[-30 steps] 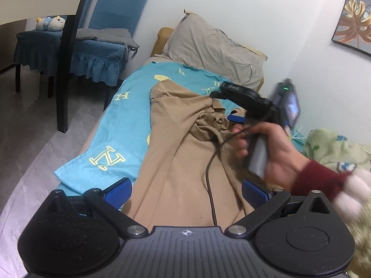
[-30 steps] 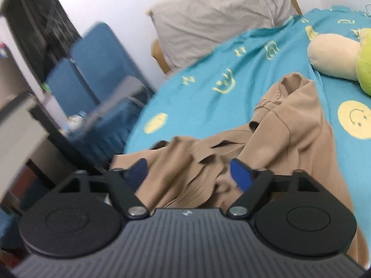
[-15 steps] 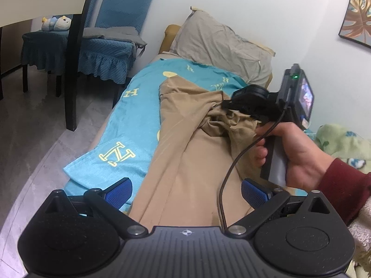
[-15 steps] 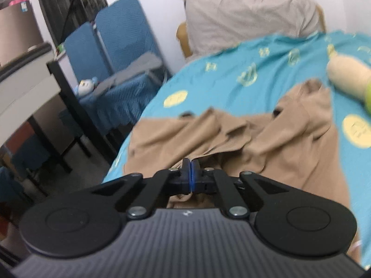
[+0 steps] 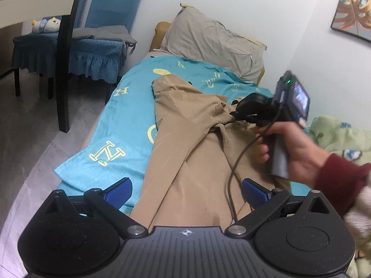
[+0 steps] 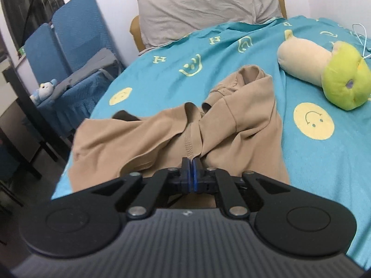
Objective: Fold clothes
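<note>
— Right gripper (image 6: 191, 165): what's it doing?

— Its blue pads are pressed together on a ribbed fold of the tan garment (image 6: 176, 134). The jaws have just eased out a hair after clamping, and the cloth is pinched between them. From the left wrist view, the same gripper (image 5: 236, 113) sits at the bunched middle of the garment (image 5: 185, 153), held by a hand (image 5: 294, 150) in a dark red sleeve (image 5: 340, 176), with a black cable (image 5: 234, 169) trailing down over the cloth.

— And the left gripper (image 5: 186, 191)?

— Jaws wide apart, low over the near end of the garment. Cloth lies under and between the pads; I can't see them pressing on it.

— Where does the garment lie?

— Lengthwise on the teal sheet (image 6: 255, 53) covering the bed, crumpled in the middle, one end reaching toward the grey pillow (image 6: 204, 2). A plush toy (image 6: 324, 69) lies on the sheet beside it, apart from it. Blue chairs (image 5: 92, 34) stand off the bed's side.
</note>
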Available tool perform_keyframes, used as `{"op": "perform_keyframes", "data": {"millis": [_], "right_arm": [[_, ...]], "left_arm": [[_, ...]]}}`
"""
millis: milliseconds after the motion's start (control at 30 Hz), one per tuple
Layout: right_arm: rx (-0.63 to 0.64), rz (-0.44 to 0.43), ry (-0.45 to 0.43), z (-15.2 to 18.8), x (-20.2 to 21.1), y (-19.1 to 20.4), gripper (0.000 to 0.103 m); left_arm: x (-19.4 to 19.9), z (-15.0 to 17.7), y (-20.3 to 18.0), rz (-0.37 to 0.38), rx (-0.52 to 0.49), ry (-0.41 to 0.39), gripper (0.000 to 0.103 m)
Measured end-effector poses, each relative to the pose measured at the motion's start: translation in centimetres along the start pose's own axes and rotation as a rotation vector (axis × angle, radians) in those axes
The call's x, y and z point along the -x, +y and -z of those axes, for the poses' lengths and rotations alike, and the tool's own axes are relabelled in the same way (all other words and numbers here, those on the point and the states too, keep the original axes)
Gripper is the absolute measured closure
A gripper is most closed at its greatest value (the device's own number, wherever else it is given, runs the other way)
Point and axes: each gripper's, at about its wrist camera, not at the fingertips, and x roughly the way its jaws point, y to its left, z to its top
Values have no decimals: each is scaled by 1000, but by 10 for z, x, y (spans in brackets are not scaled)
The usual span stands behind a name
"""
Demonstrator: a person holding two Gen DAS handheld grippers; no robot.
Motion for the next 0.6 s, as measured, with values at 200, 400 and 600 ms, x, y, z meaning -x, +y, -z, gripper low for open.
{"op": "perform_keyframes", "data": {"millis": [200, 400, 600], "right_arm": [[60, -60, -76, 5, 91, 16, 0], [123, -116, -128, 42, 226, 41, 0], [145, -166, -154, 107, 330, 43, 0]], "left_arm": [[9, 1, -9, -18, -54, -10, 2], [29, 5, -20, -31, -111, -23, 2], [63, 18, -23, -43, -110, 5, 2]]}}
